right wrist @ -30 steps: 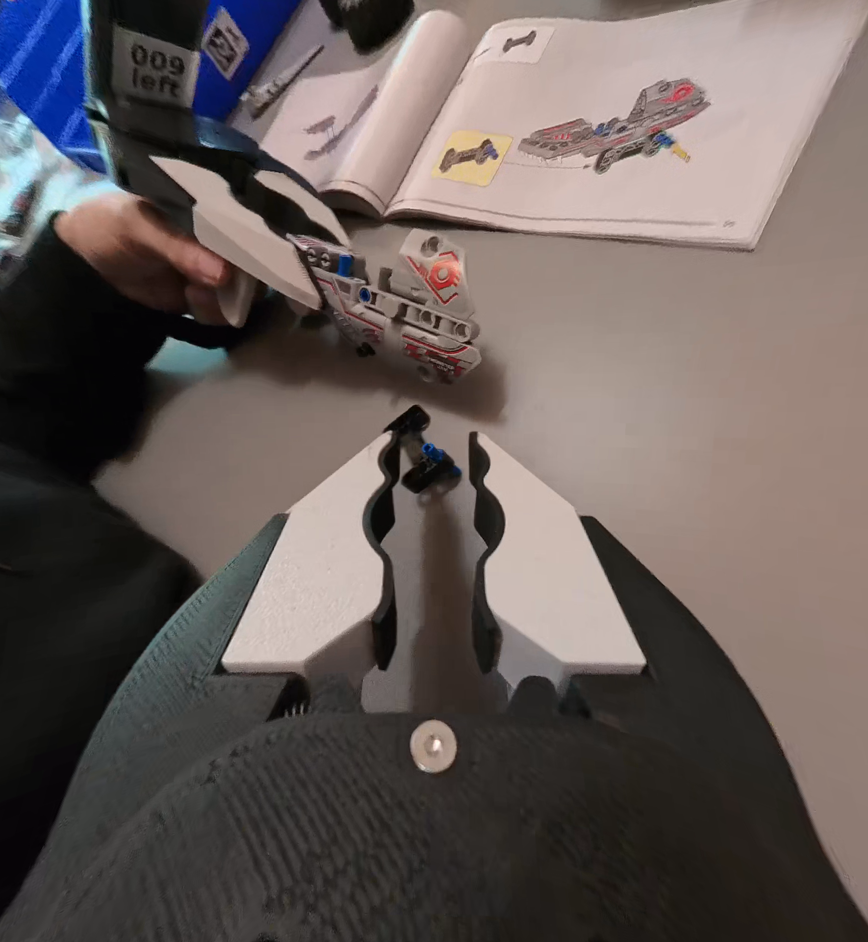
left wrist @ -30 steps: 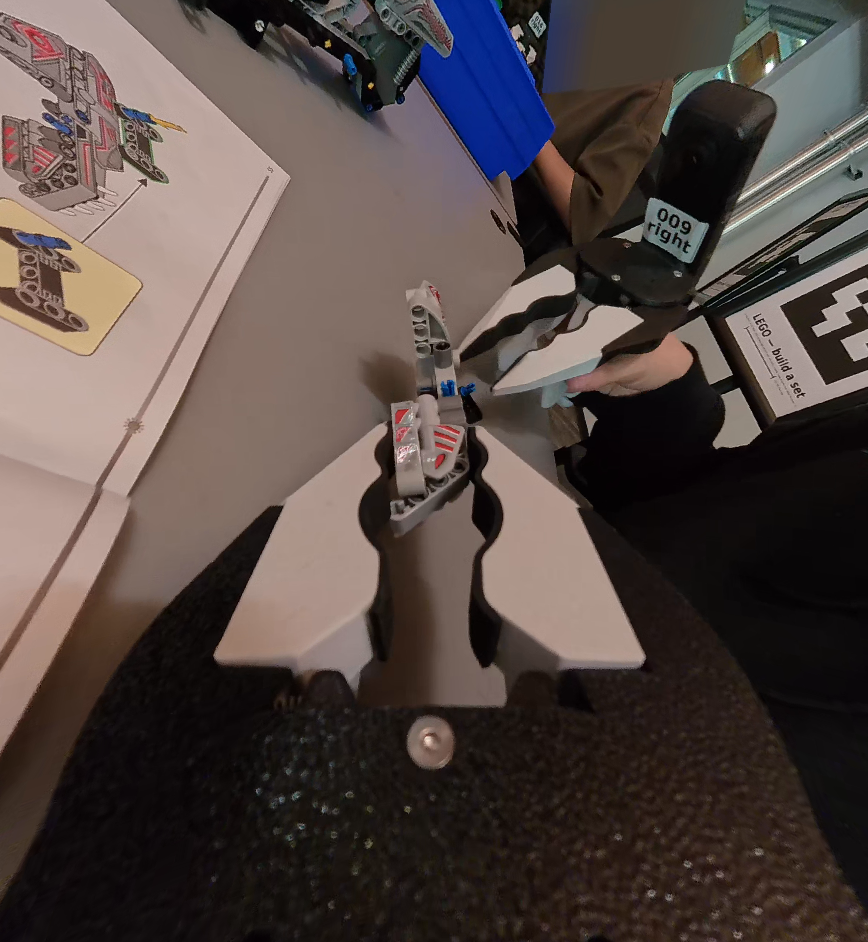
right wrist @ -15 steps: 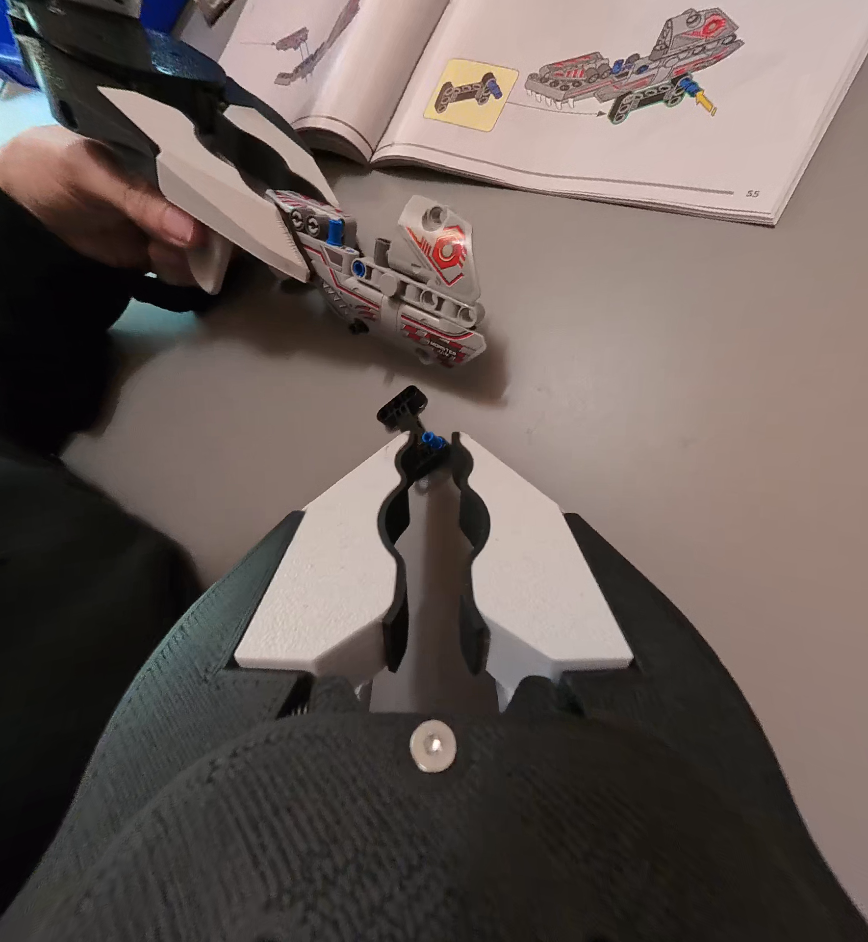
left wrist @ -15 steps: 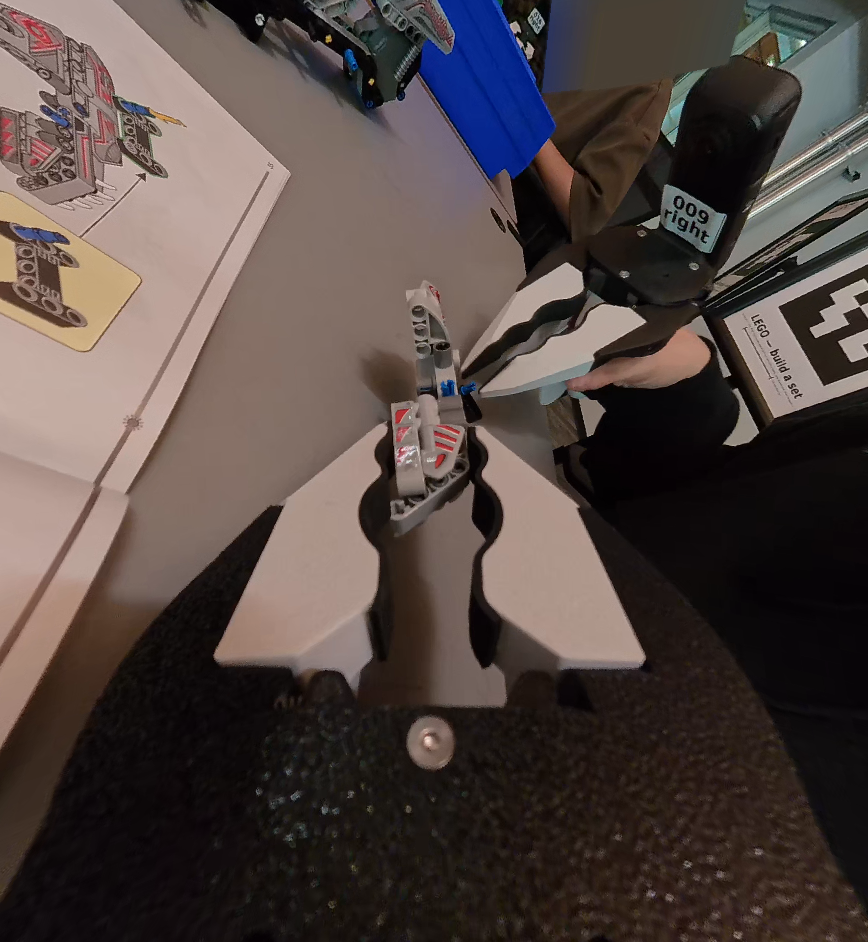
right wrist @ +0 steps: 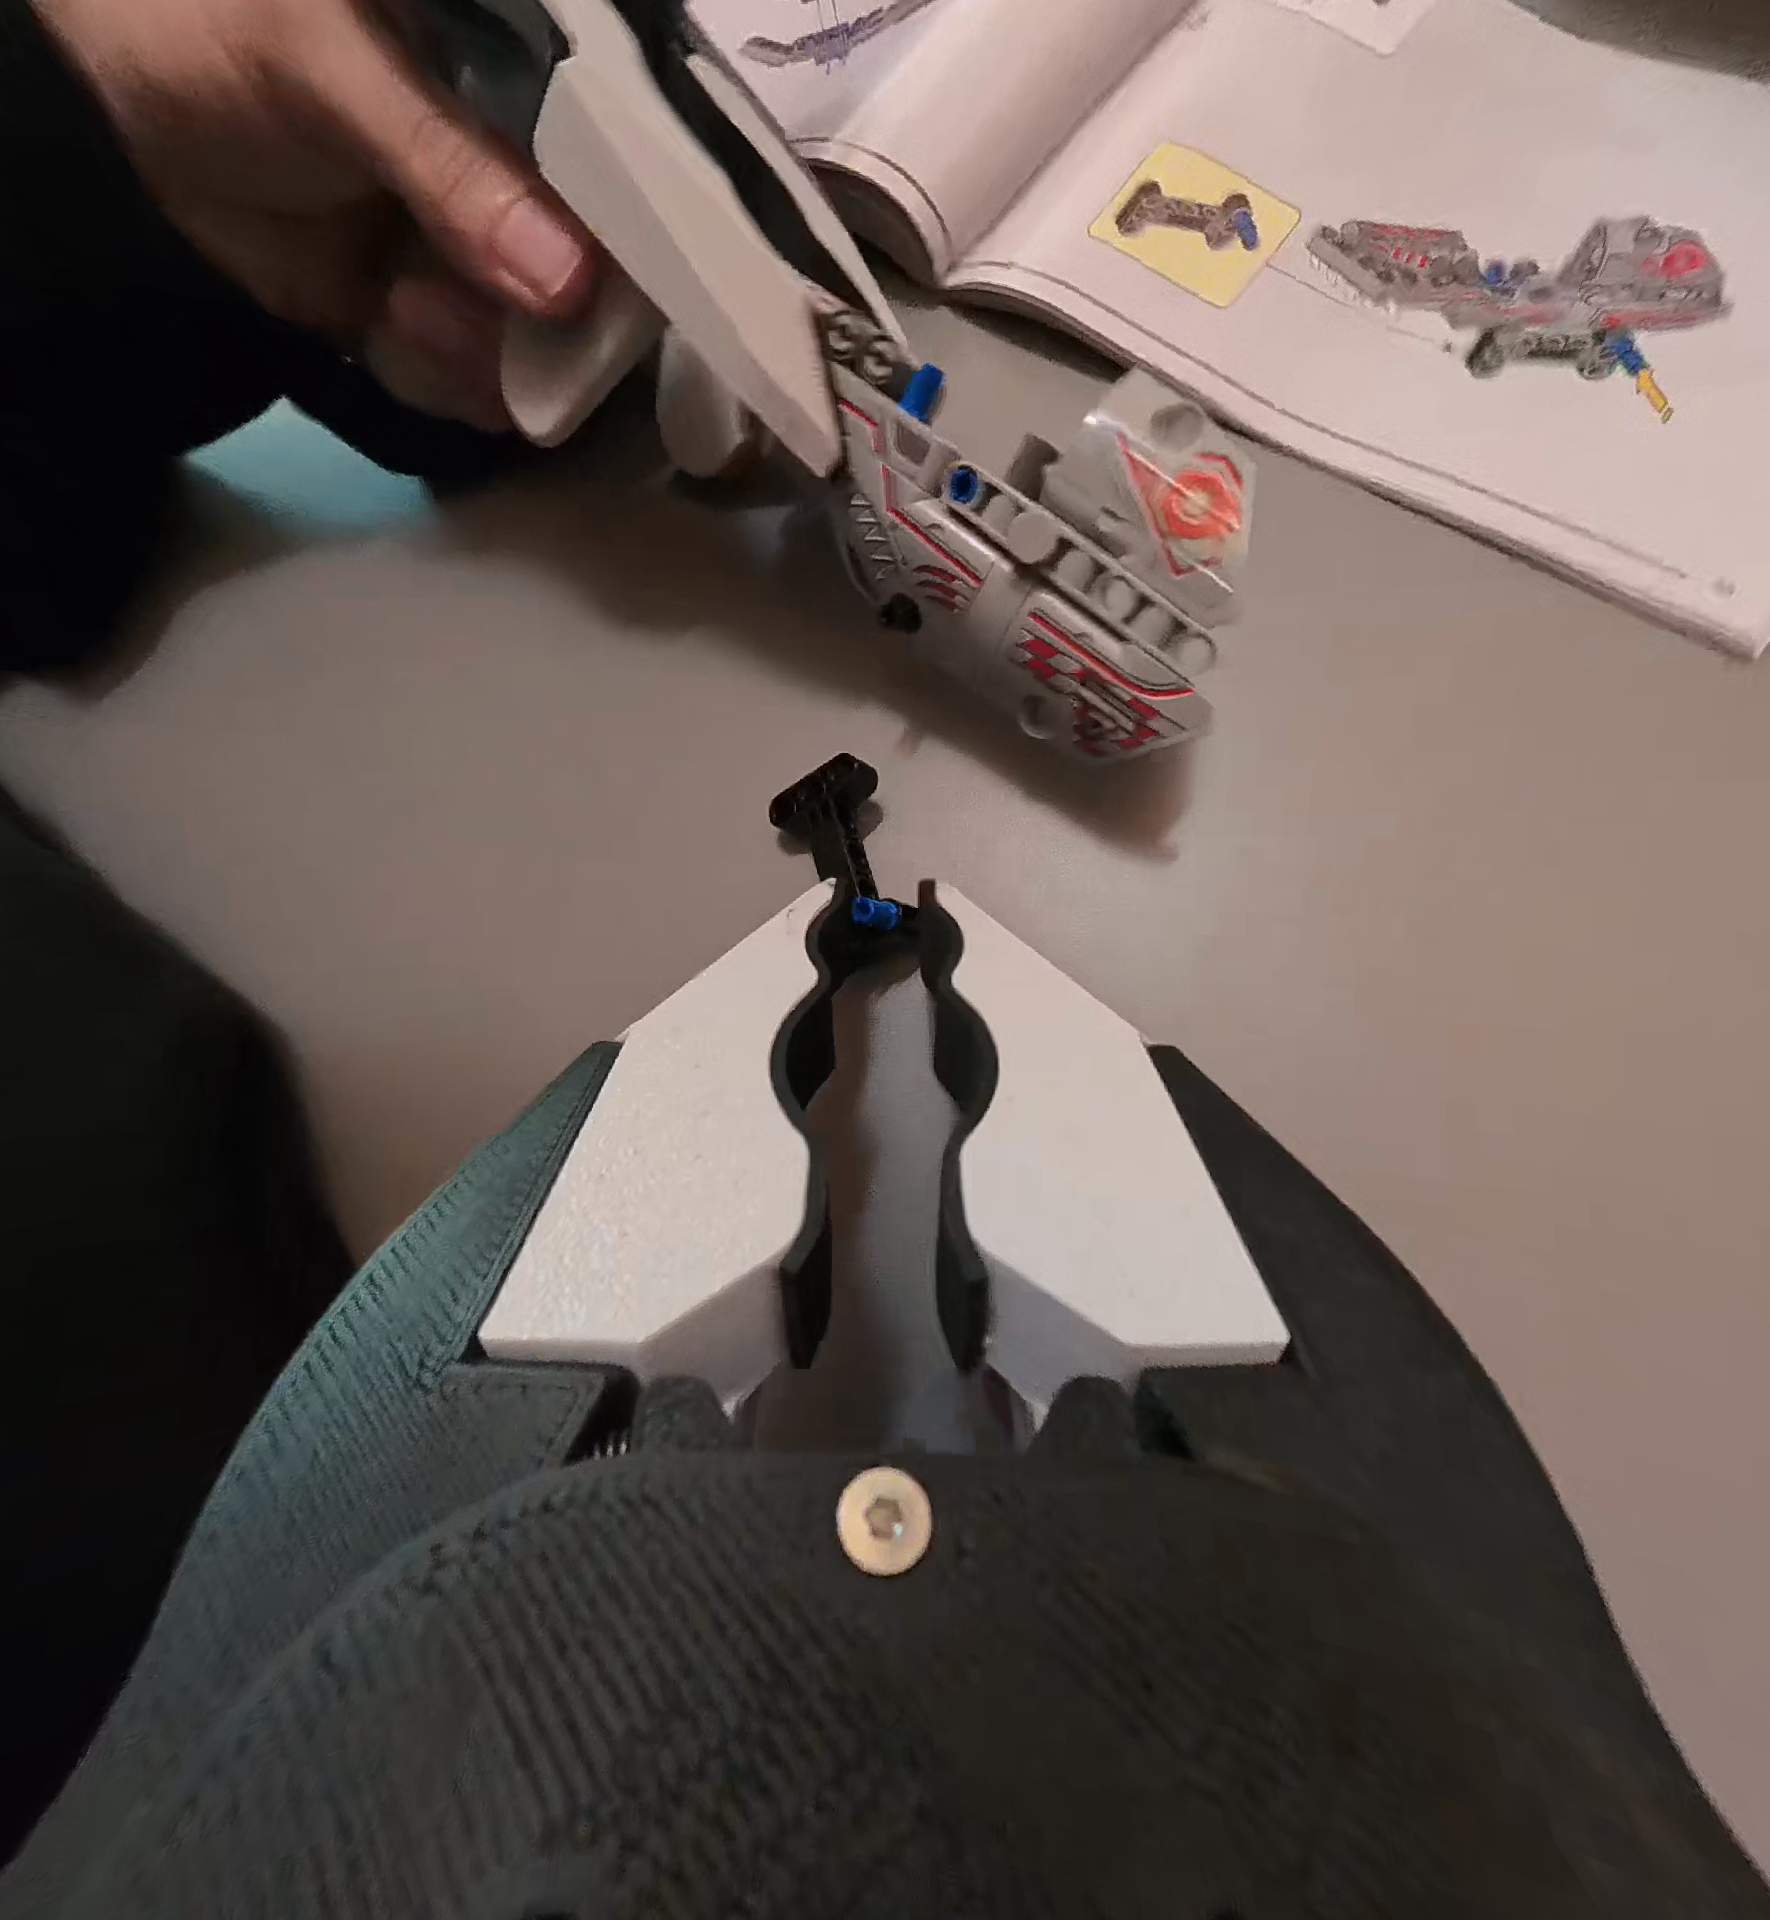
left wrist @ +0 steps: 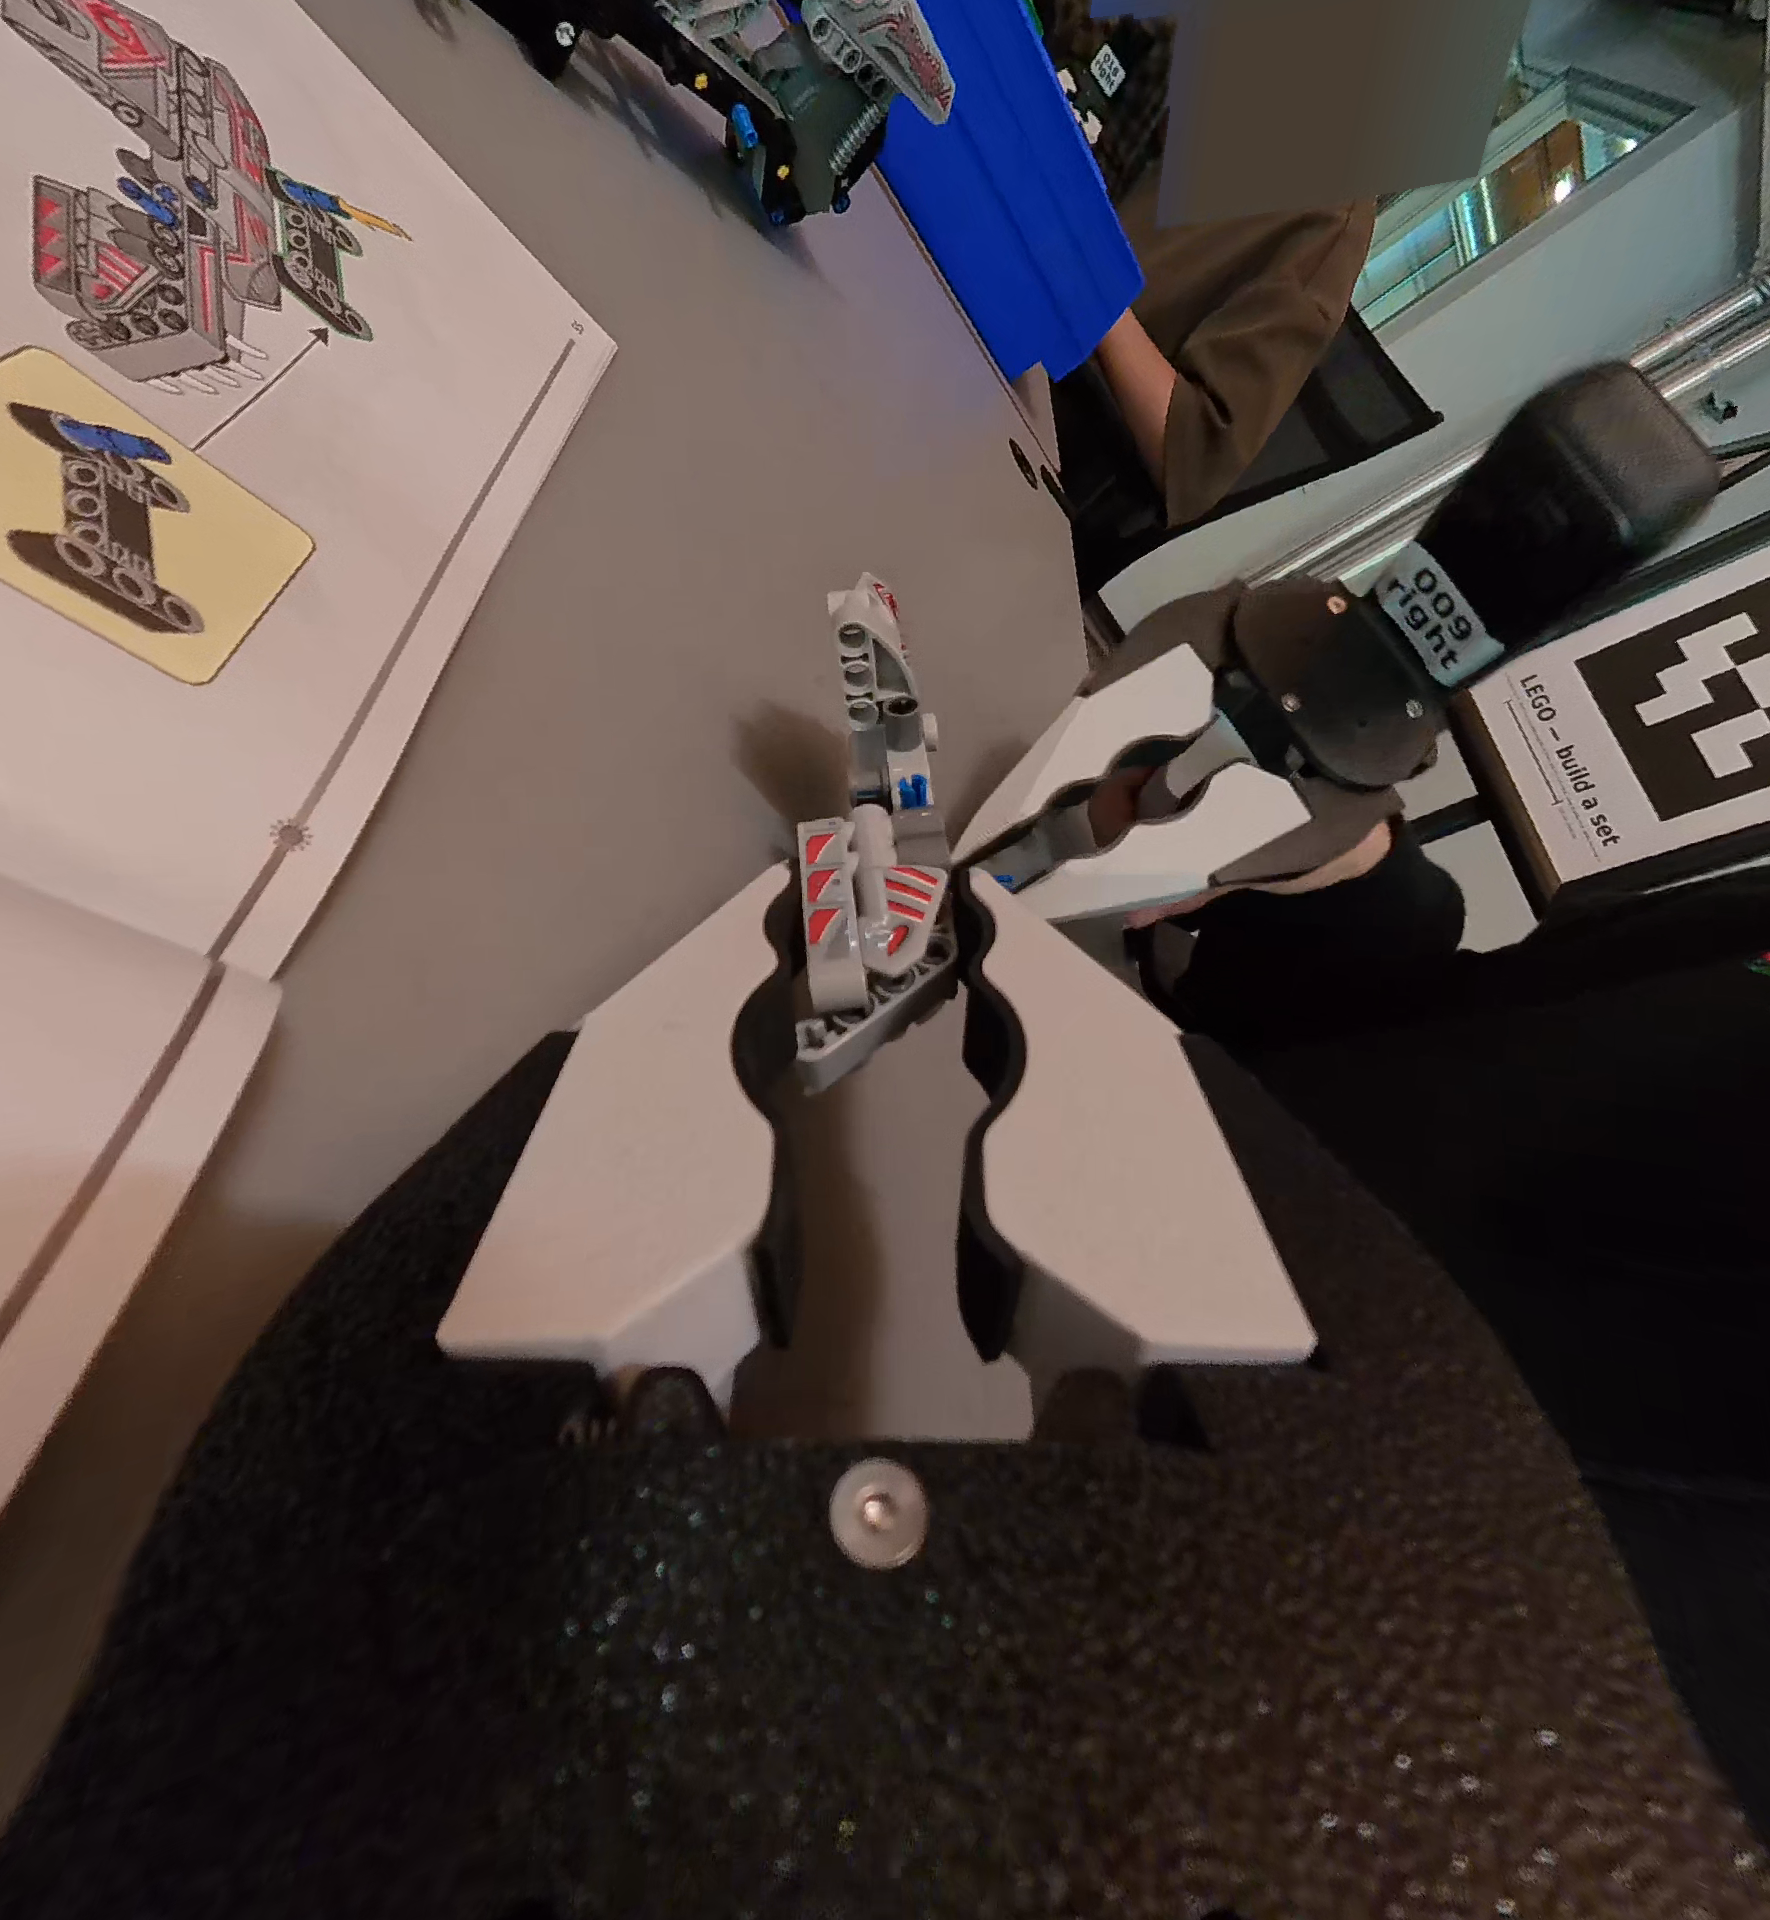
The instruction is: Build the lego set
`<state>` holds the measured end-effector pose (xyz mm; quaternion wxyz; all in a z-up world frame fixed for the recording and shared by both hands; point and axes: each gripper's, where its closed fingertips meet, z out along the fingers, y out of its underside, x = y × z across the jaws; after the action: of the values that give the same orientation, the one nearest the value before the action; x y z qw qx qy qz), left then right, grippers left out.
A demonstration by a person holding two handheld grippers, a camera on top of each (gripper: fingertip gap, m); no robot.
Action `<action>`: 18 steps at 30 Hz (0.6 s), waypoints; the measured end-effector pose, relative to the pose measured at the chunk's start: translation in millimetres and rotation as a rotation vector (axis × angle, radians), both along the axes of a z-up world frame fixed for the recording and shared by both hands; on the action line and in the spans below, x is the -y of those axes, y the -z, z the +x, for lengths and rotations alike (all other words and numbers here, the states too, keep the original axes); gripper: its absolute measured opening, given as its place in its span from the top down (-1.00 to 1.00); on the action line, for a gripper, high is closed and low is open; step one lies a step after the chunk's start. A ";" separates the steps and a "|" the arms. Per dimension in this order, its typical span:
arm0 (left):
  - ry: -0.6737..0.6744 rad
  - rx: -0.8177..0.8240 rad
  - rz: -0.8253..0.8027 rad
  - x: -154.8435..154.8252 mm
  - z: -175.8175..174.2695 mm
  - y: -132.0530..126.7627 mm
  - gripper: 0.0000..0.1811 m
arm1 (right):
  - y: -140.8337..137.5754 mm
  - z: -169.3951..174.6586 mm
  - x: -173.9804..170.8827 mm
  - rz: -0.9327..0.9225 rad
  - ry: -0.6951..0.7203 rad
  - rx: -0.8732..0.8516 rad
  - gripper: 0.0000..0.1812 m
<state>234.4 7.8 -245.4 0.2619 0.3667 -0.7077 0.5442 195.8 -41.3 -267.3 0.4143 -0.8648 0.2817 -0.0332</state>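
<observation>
Now lifted off the table [right wrist: 1483,935]: black connector piece [right wrist: 834,826], clamped in right tongs [right wrist: 876,904], just beside grey model [right wrist: 1047,582]. Model clamped in left tongs [left wrist: 870,914], near booklet [right wrist: 1328,239]. Probably ready for joining.

Left gripper [left wrist: 876,904] clamped on a grey lego assembly [left wrist: 876,831] with red stripes, above the grey table [left wrist: 652,582]. Right gripper [left wrist: 974,857] close beside, tips nearly touching the assembly. Open instruction booklet [left wrist: 237,520] at left; blue bin [left wrist: 1006,208] beyond.
</observation>
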 end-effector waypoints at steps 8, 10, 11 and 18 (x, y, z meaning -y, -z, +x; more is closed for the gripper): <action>0.060 0.066 0.079 3.9 -9.0 5.9 0.72 | -6.2 -1.5 -2.6 -0.162 -0.183 0.559 0.97; 0.069 0.081 0.091 4.8 -9.5 6.6 0.72 | -6.7 -0.9 -1.7 -0.217 -0.222 0.691 0.97; 0.070 0.085 0.095 5.2 -9.5 6.8 0.72 | -6.8 -0.5 -1.1 -0.228 -0.223 0.714 0.97; 0.082 0.111 0.106 6.9 -9.8 6.5 0.73 | -12.0 4.4 4.5 -0.184 -0.144 0.643 0.62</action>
<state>224.5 0.9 -252.0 0.2245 0.3202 -0.7632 0.5144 200.2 -45.8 -255.3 0.4032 -0.8616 0.0710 -0.3001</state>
